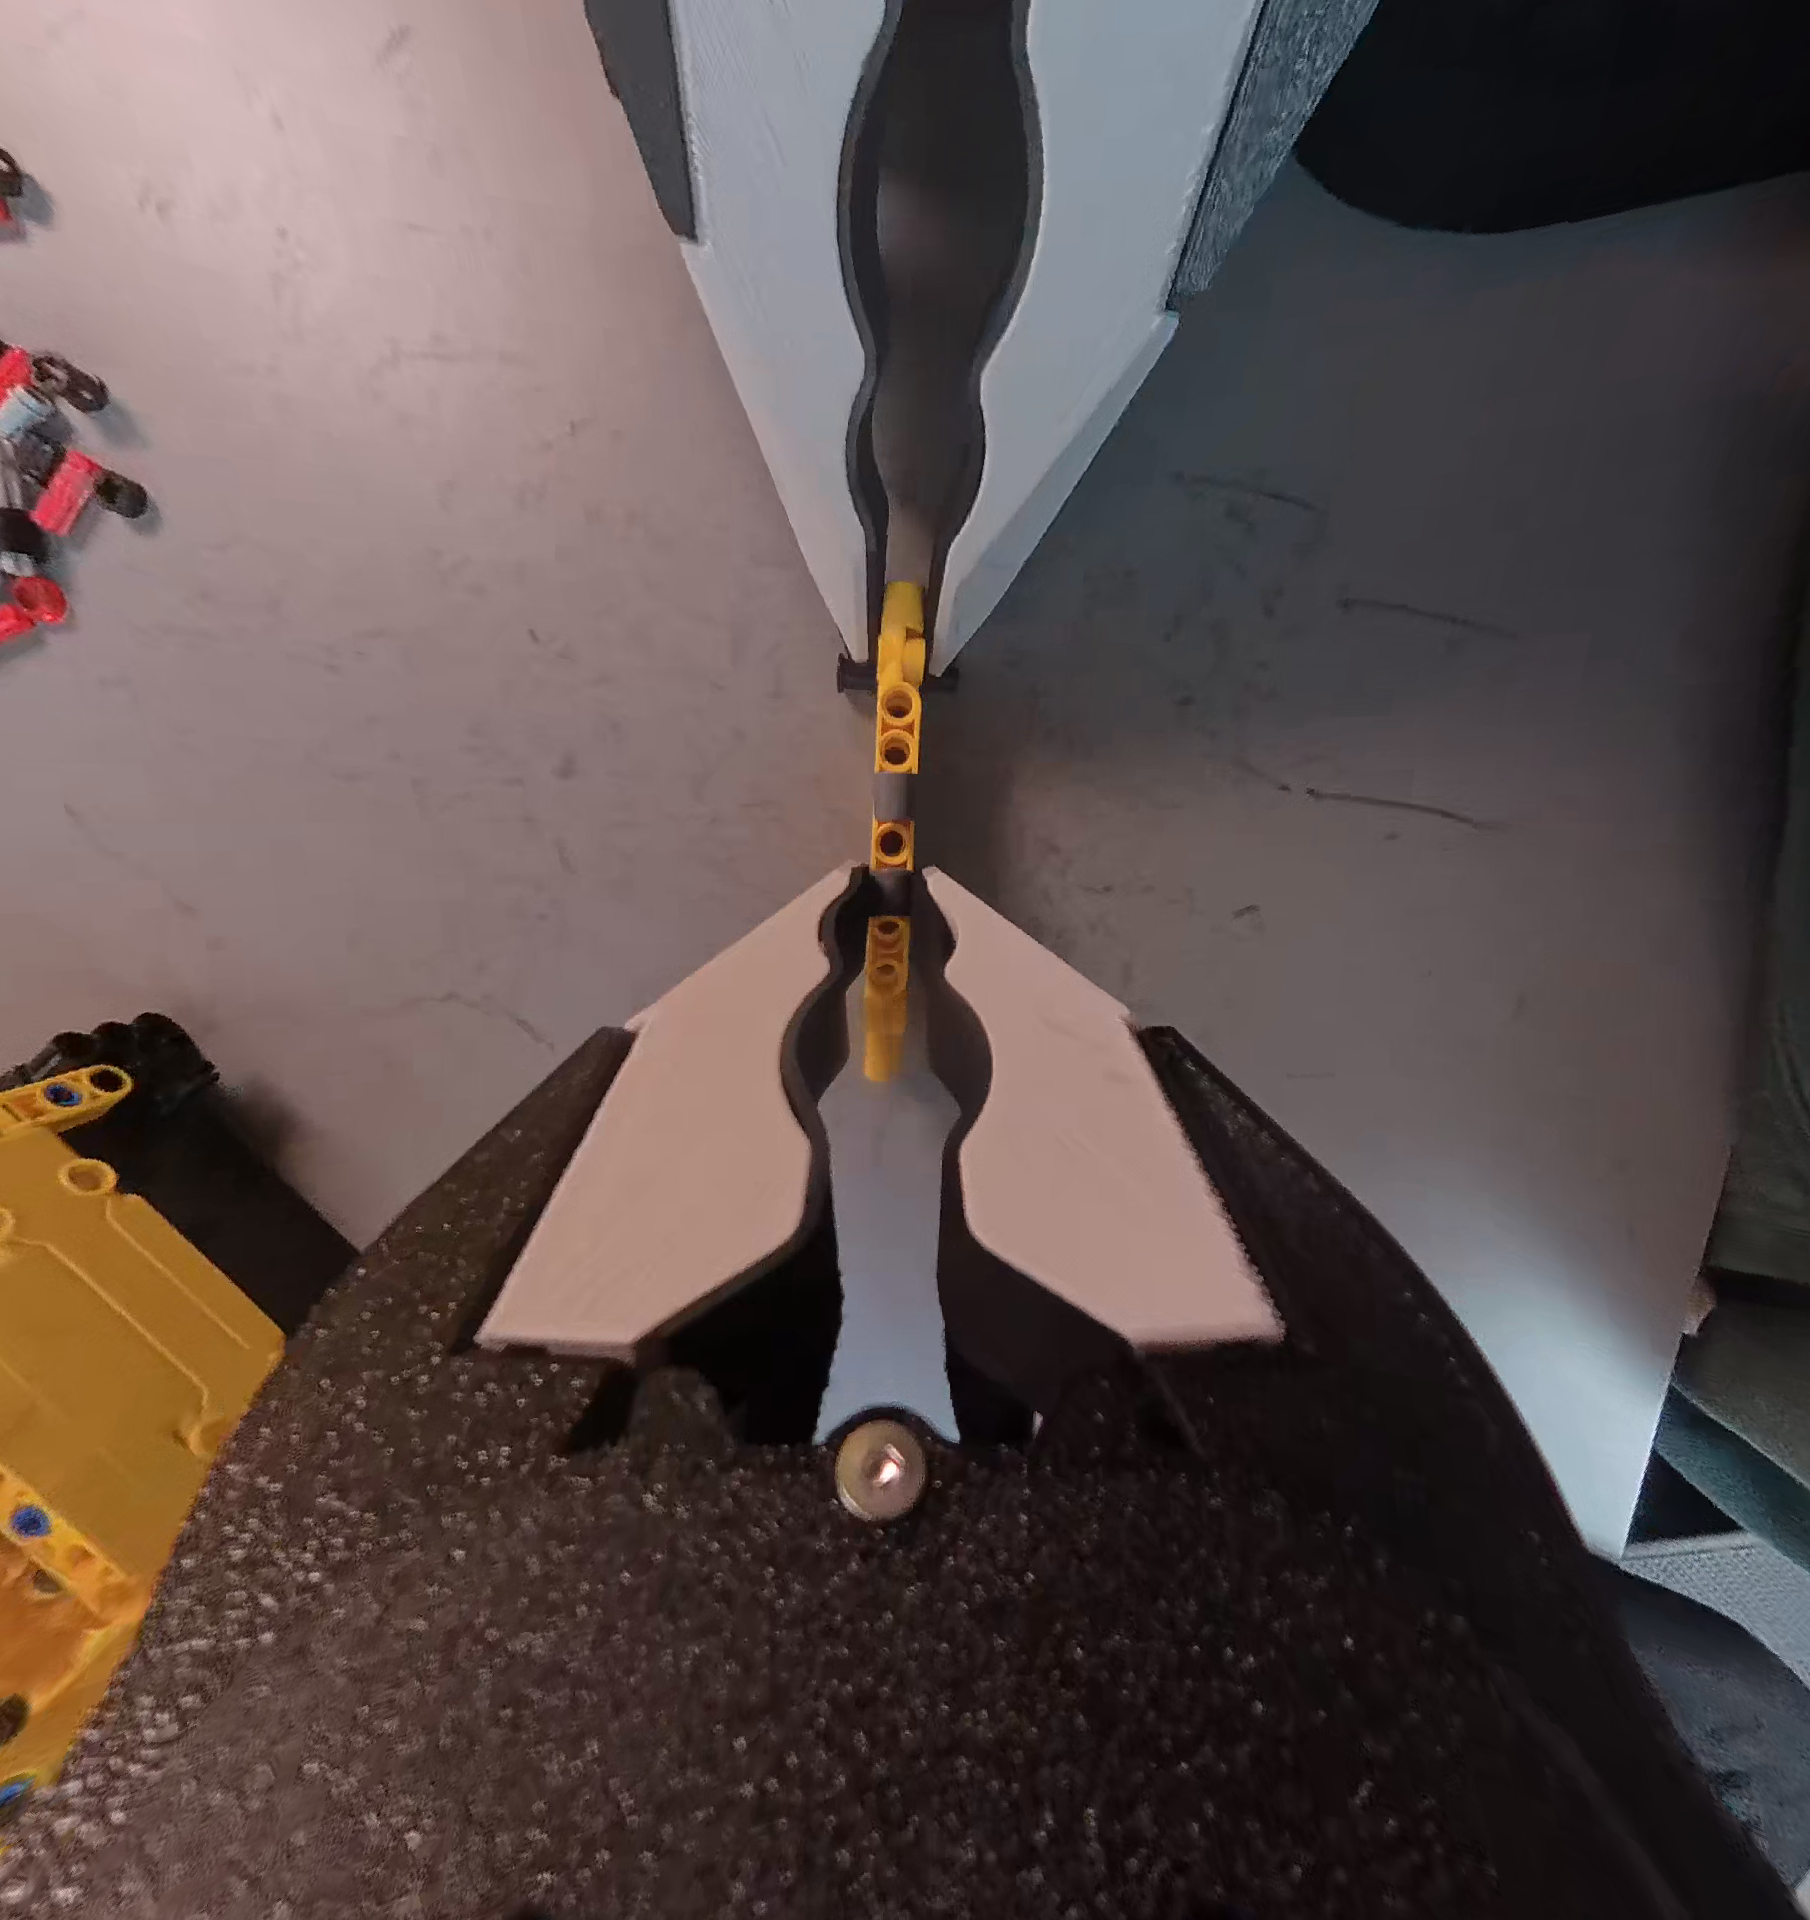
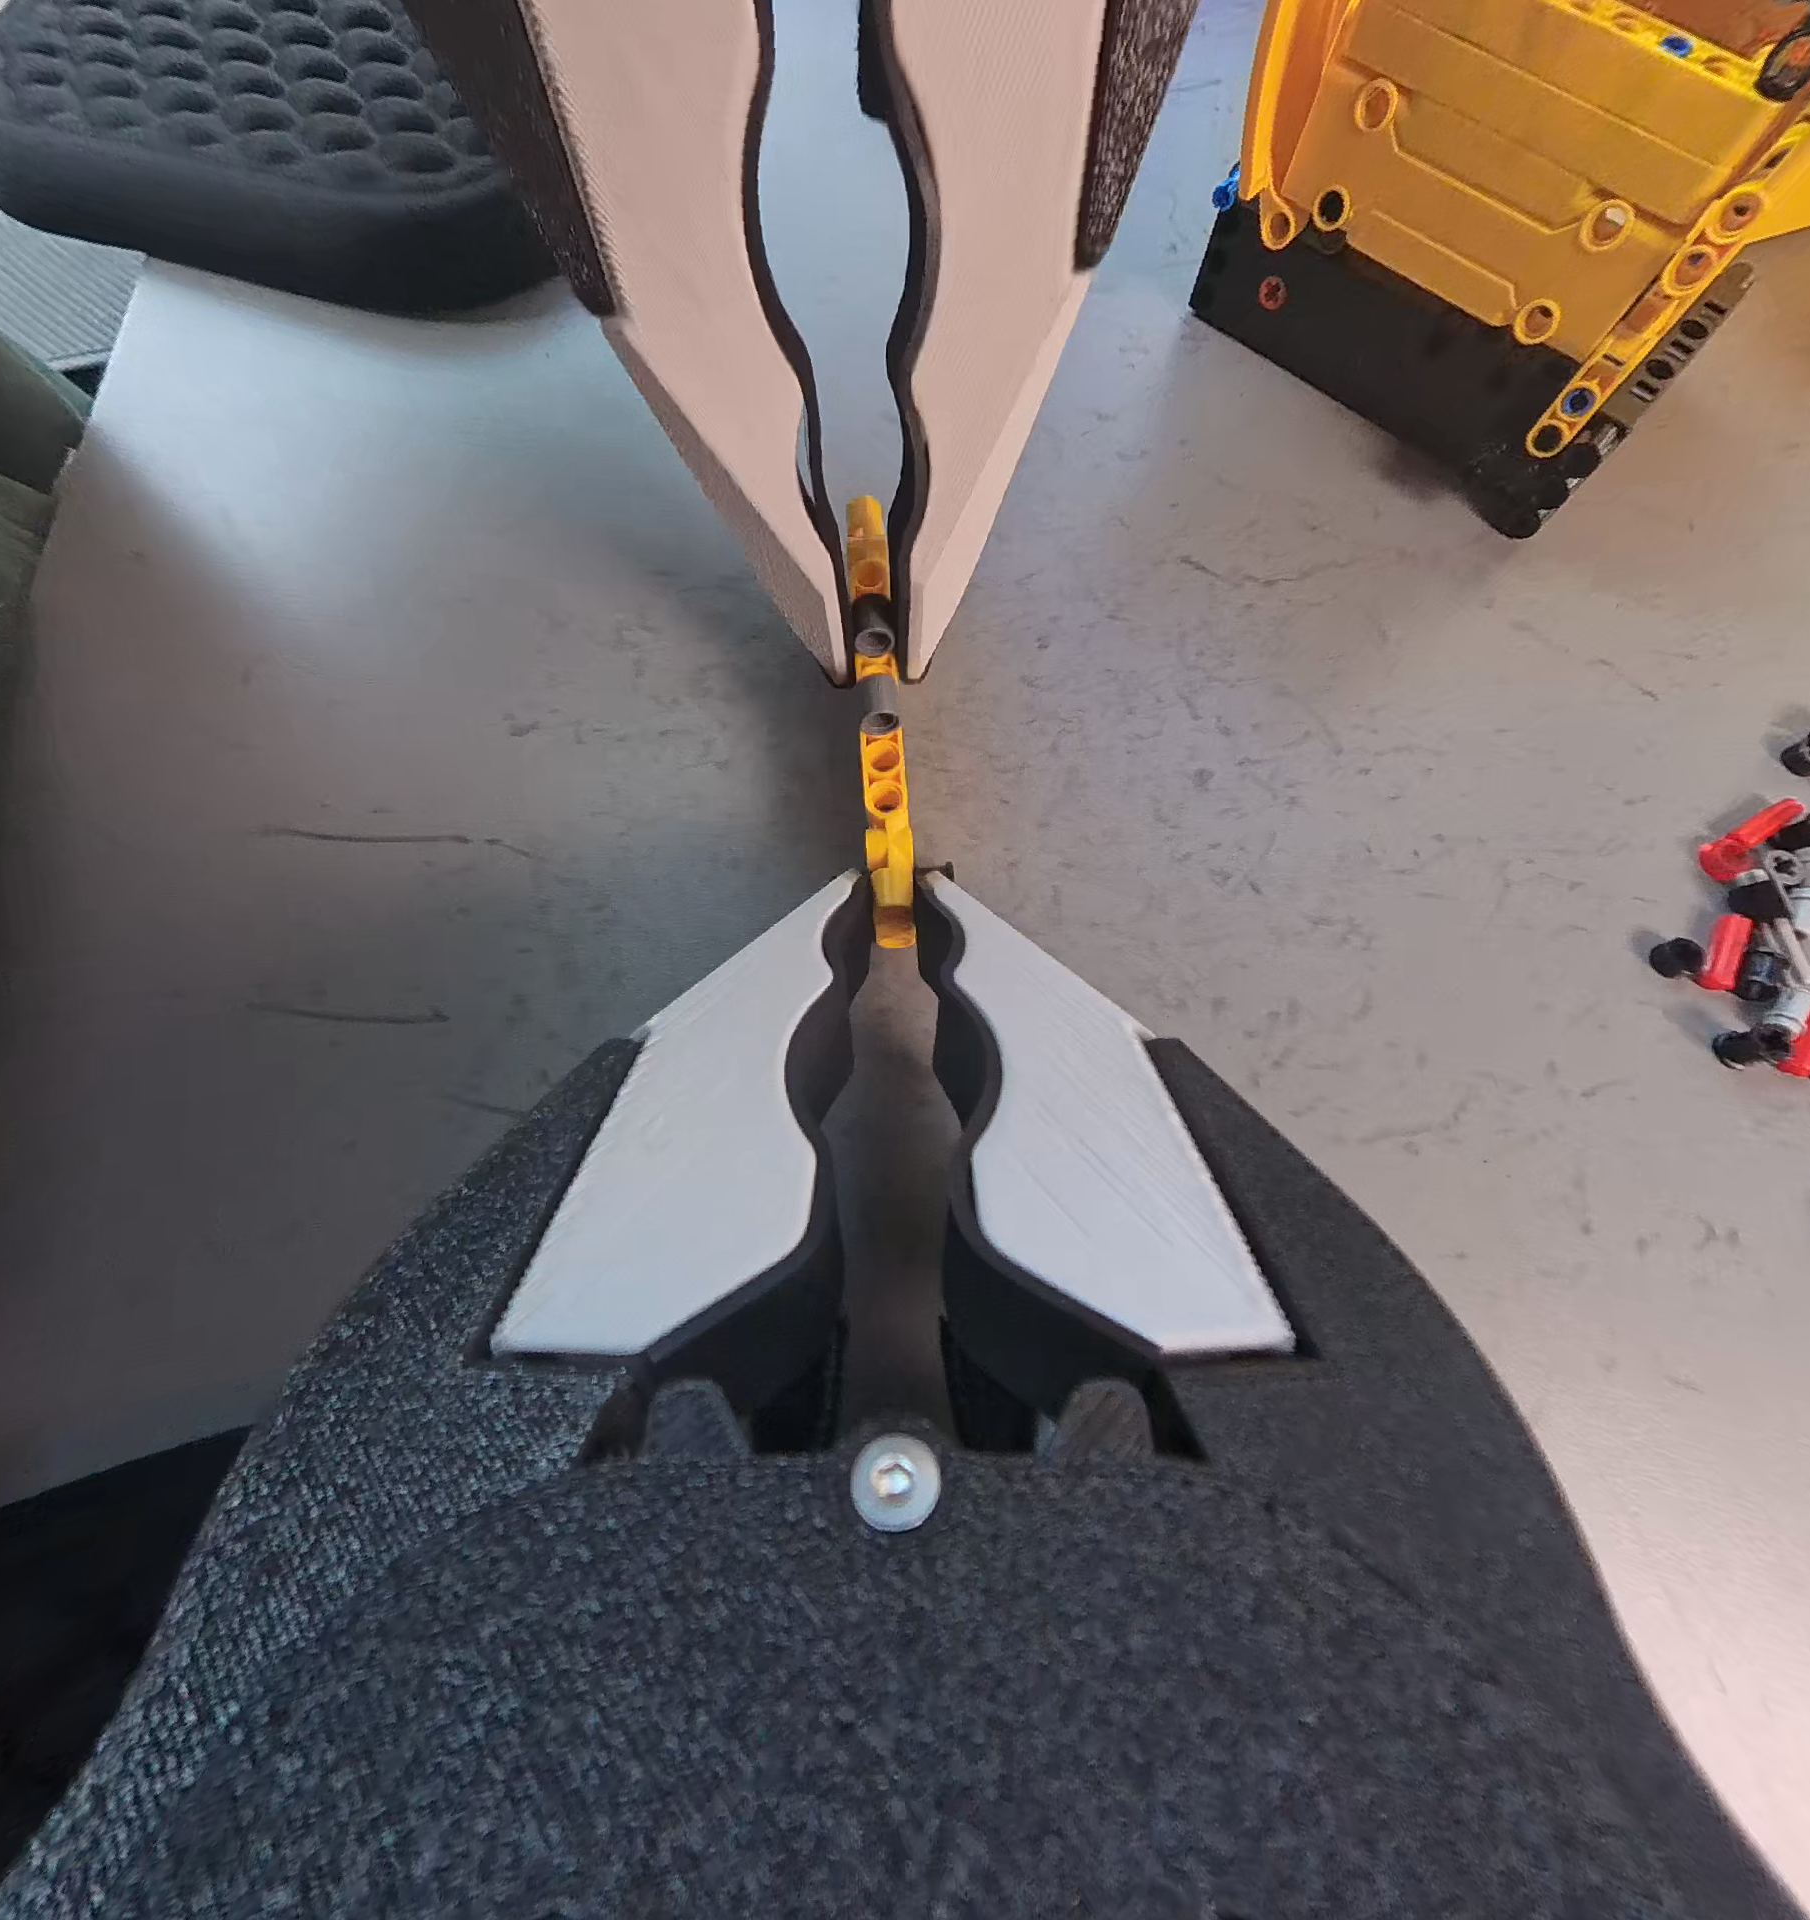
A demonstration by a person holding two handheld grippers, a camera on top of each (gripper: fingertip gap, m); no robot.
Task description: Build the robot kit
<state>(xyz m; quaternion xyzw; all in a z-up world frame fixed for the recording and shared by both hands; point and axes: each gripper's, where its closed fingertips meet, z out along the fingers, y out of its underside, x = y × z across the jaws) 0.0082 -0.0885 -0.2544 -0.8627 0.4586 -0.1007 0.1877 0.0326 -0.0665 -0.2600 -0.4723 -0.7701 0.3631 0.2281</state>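
While the left gripper (image 1: 893,883) pinches one end of the yellow beam assembly (image 1: 896,790), the right gripper (image 2: 888,883) clamps the opposite end, tip to tip along its long axis.

No readable text, labels, brands, numbers or signs in either wrist view. Nothing printed on the yellow brick model (image 2: 1483,177), the loose parts (image 2: 1784,935) or the worktop (image 2: 1244,727).
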